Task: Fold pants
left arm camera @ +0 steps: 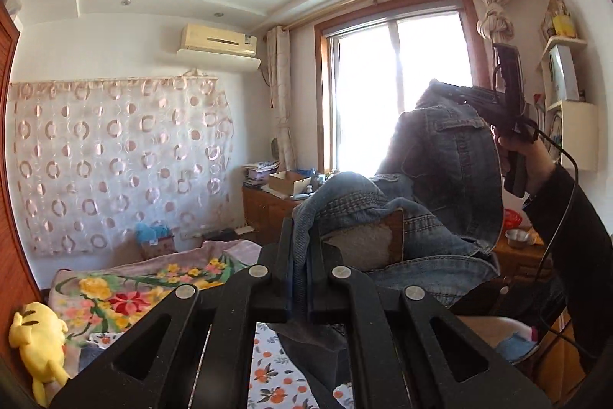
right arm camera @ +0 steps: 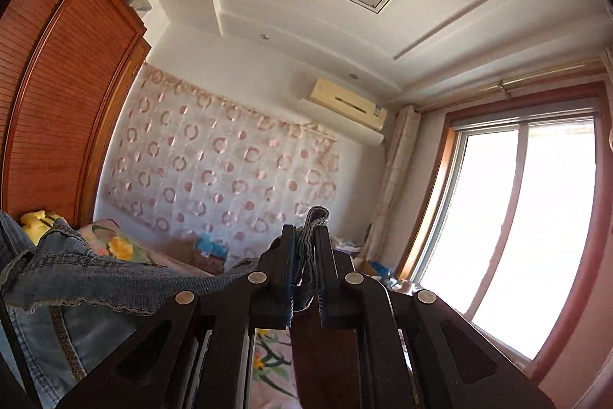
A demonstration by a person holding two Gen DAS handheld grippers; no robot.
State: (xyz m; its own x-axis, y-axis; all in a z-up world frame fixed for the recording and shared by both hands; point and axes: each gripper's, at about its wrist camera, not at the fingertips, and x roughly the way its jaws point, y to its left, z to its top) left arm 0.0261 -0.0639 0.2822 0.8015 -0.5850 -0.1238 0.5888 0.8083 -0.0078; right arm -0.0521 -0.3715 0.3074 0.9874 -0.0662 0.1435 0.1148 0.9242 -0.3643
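We hold jeans [left arm camera: 440, 156] aloft: left gripper [left arm camera: 300, 255] clamped tight on denim edge, right gripper [right arm camera: 305, 255] pinching waistband. Keep both hands level, spread apart, let legs hang straight before laying on bed [left arm camera: 161, 275].

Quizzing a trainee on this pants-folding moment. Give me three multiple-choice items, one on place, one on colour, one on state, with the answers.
1. Where does the yellow plush toy lie?
A. on the windowsill
B. on the bed, beside the wooden wardrobe
C. on the corner shelf

2. What colour are the pants?
A. blue denim
B. black
C. beige

3. How does the left gripper stand?
A. wide open, nothing in it
B. shut on the pants
C. shut on a curtain

Answers:
1 B, it rests at the edge of the floral bedding next to the wardrobe.
2 A, faded blue denim with stitched seams shows in both views.
3 B, denim is pinched between its closed fingers, as with the right gripper.
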